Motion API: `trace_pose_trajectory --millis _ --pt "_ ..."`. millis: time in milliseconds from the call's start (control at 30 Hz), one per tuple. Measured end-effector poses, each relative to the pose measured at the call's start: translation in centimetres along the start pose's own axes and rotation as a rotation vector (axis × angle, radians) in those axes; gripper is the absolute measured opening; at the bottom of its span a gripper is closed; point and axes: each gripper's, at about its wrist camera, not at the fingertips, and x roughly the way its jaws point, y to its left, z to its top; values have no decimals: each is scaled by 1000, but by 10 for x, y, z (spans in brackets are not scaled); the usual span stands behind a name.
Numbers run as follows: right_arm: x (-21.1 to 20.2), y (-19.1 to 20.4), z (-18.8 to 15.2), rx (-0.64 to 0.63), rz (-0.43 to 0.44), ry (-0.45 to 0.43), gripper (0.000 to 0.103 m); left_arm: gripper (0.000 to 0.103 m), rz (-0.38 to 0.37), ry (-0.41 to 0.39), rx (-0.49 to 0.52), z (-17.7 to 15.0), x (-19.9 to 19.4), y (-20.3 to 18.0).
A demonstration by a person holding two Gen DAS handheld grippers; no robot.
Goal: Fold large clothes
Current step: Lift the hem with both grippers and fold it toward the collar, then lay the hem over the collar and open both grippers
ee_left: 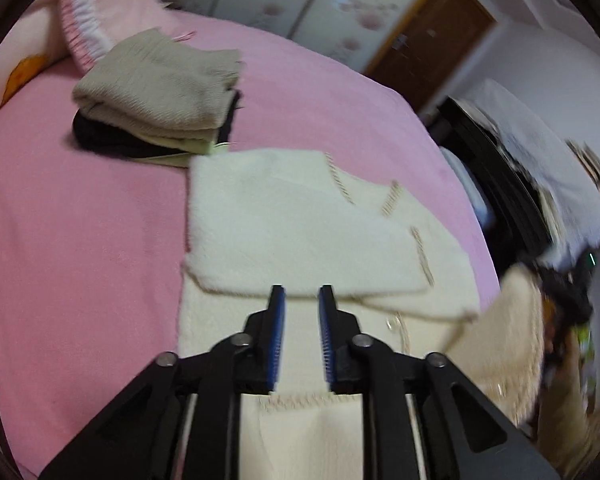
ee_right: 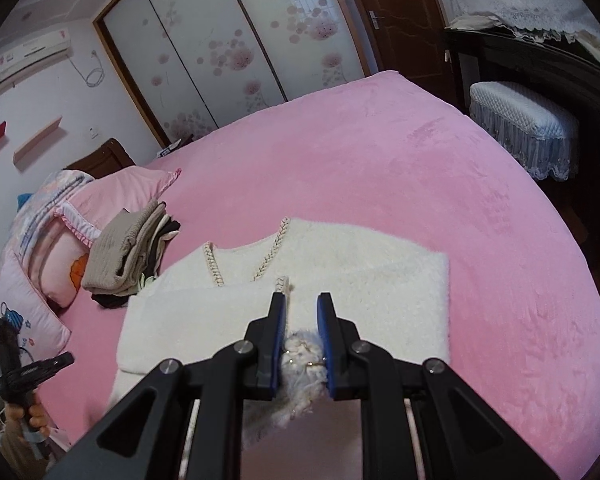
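Note:
A cream fuzzy cardigan [ee_left: 300, 224] with braided trim lies partly folded on the pink bed; it also shows in the right wrist view [ee_right: 340, 280]. My left gripper [ee_left: 302, 294] hovers over its near edge, jaws apart, holding nothing. My right gripper [ee_right: 302, 300] is shut on a bunched fluffy edge of the cardigan [ee_right: 304, 360], held between the blue pads near the jaw base and lifted at the bed's near side.
A stack of folded clothes [ee_left: 156, 88], beige on top and black below, sits by pink pillows [ee_right: 112, 200]. The pink bed [ee_right: 420, 168] stretches far and right. A dark desk and white stool [ee_right: 524, 120] stand at right. The left gripper's handle shows [ee_right: 24, 376].

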Motion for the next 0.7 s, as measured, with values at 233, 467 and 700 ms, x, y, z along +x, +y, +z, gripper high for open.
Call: trace_pose_trajectory --millis 233,467,700 --pt "17 6 12 -6 -57 9 15 75 -60 -17 314 -78 -74 -64" --pt "27 3 13 15 -87 28 15 85 -44 -59 455 -150 -119 -75" --pt "26 2 13 26 -100 36 15 84 98 11 539 -170 -100 -53"
